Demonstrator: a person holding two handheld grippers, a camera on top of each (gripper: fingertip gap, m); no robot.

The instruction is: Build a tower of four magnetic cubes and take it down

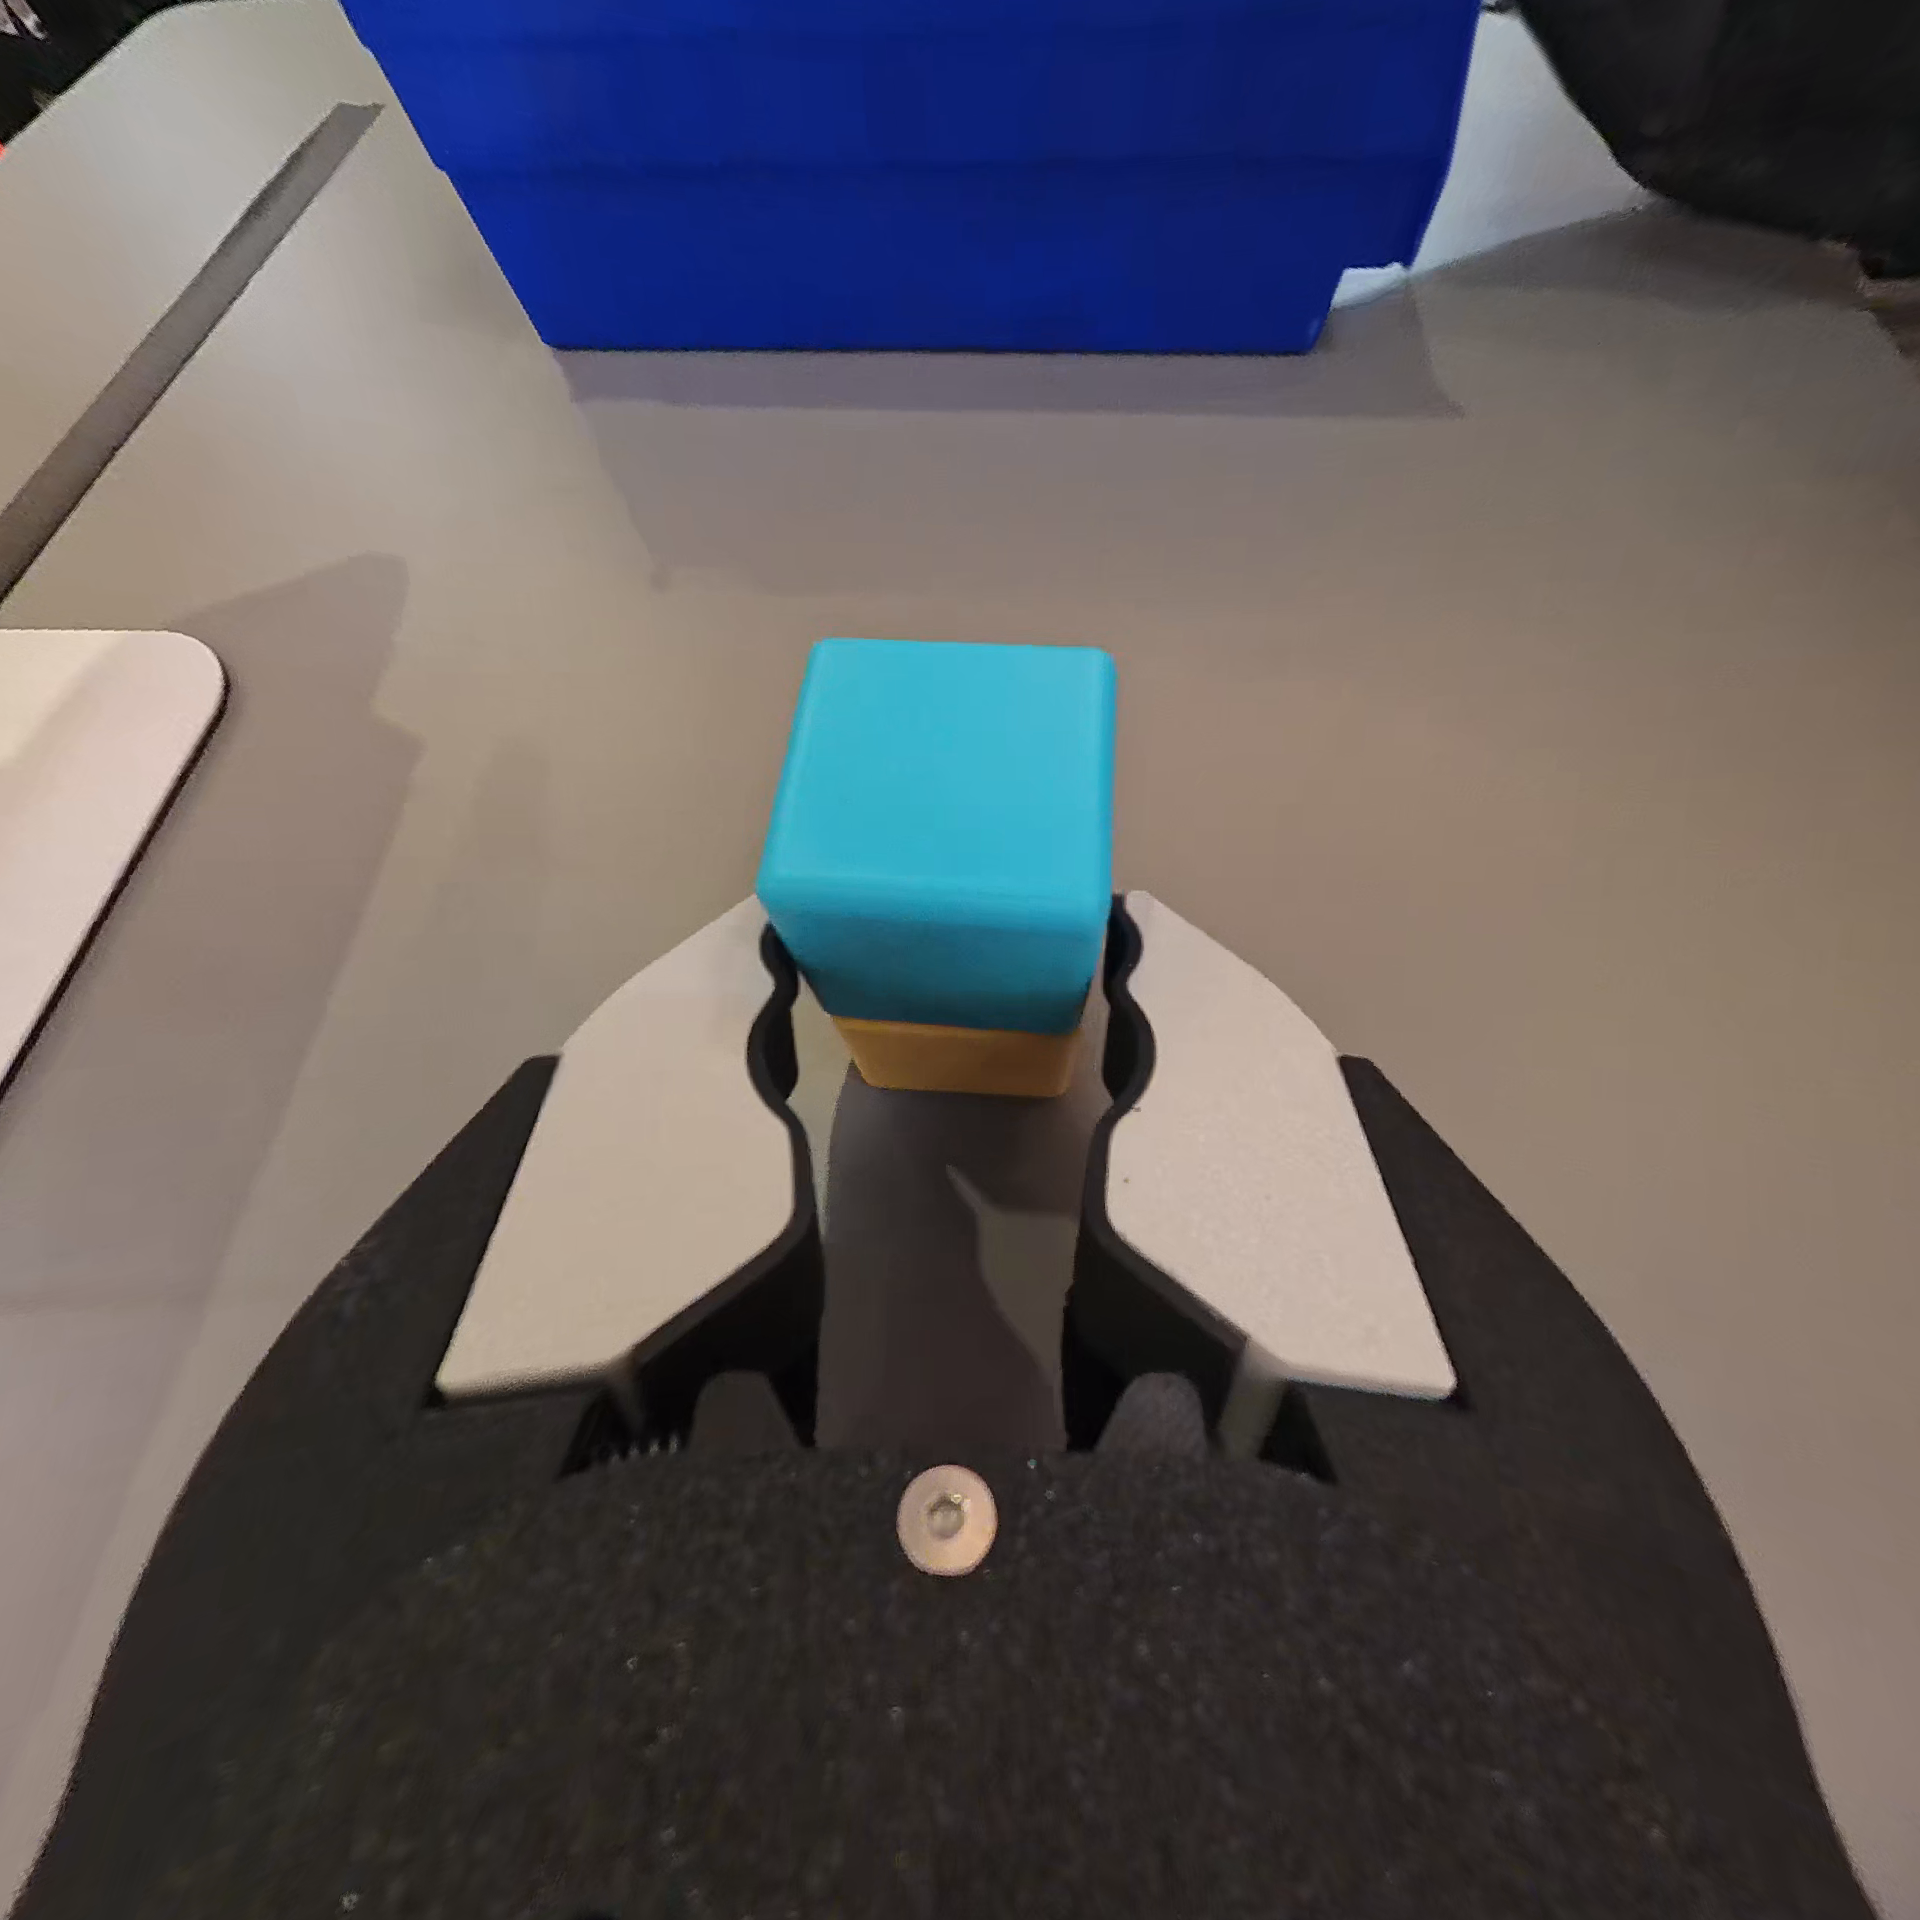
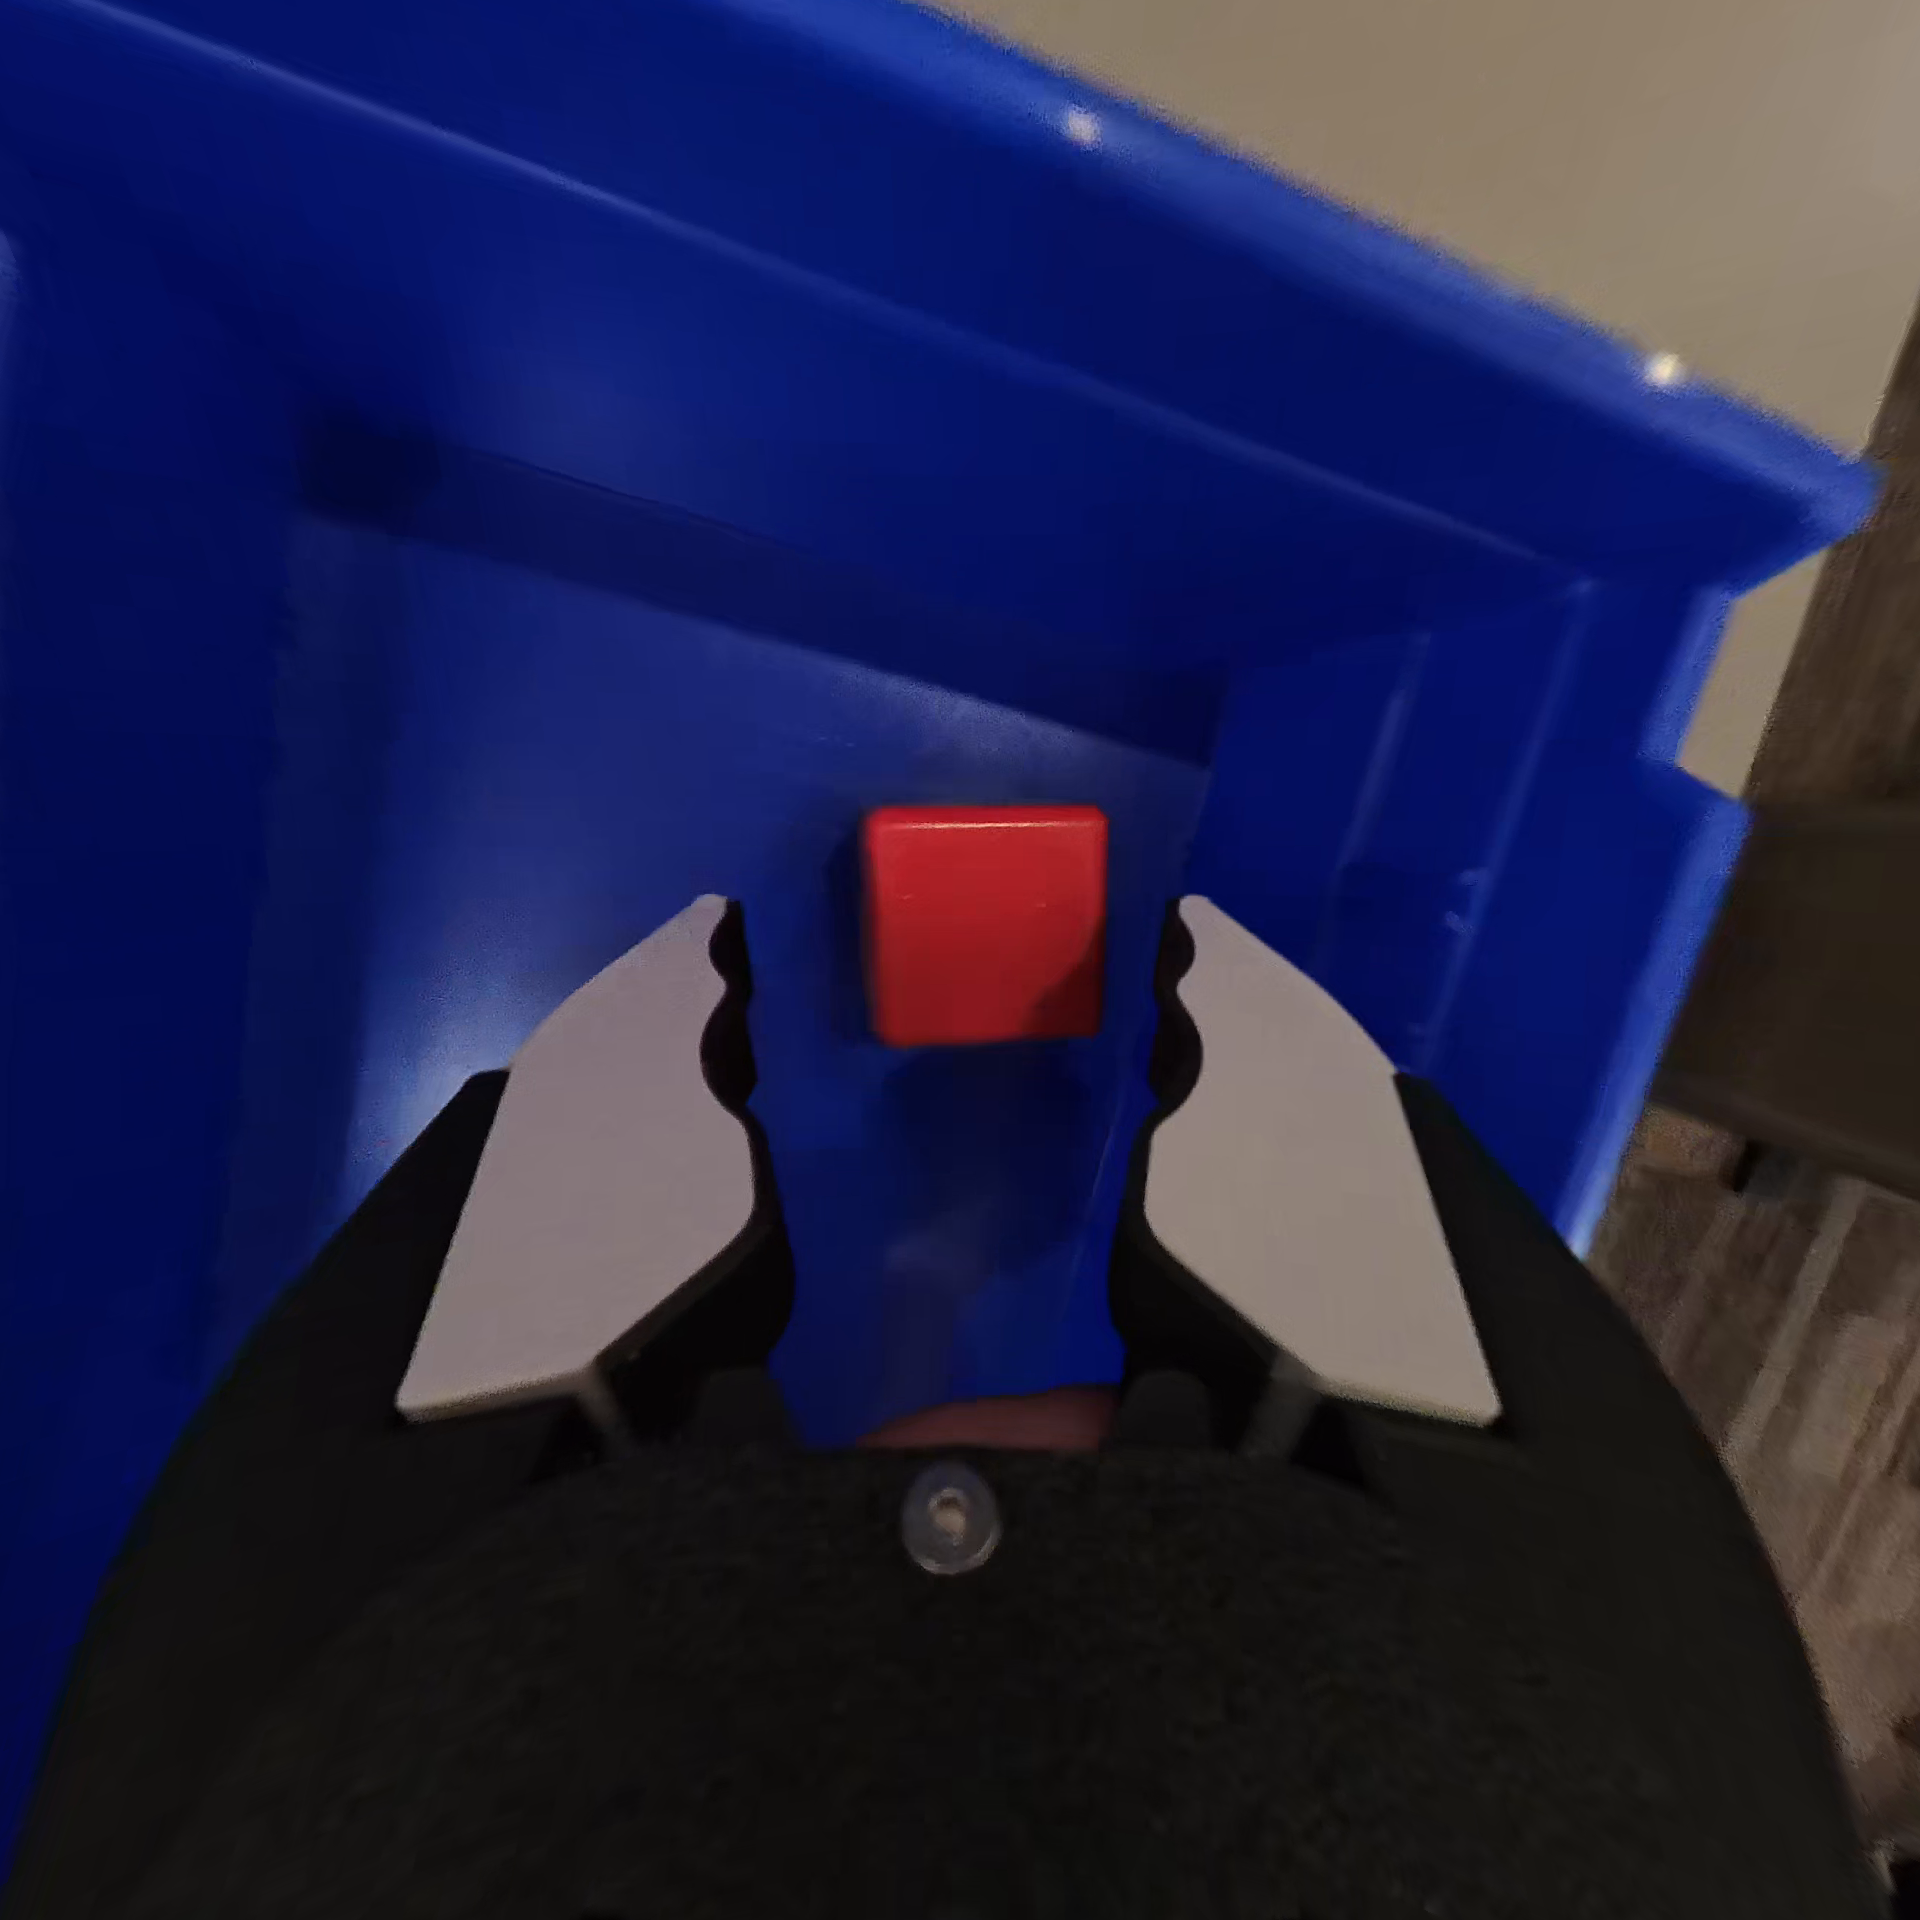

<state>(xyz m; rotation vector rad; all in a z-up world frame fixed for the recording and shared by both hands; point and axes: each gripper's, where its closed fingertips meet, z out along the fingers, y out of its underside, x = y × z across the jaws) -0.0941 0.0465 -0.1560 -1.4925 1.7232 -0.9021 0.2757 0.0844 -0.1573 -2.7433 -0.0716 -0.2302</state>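
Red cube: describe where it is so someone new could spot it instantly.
Find the big blue bin at the back of the grey table. The red cube lies alone on its floor, just ahead of the open right gripper. The teal cube and yellow cube sit stacked outside.

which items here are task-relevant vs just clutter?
Job:
teal cube stacked on yellow cube, between the left claw tips
red cube in blue bin, ahead of the open right claw

Lying about:
white board at the table edge
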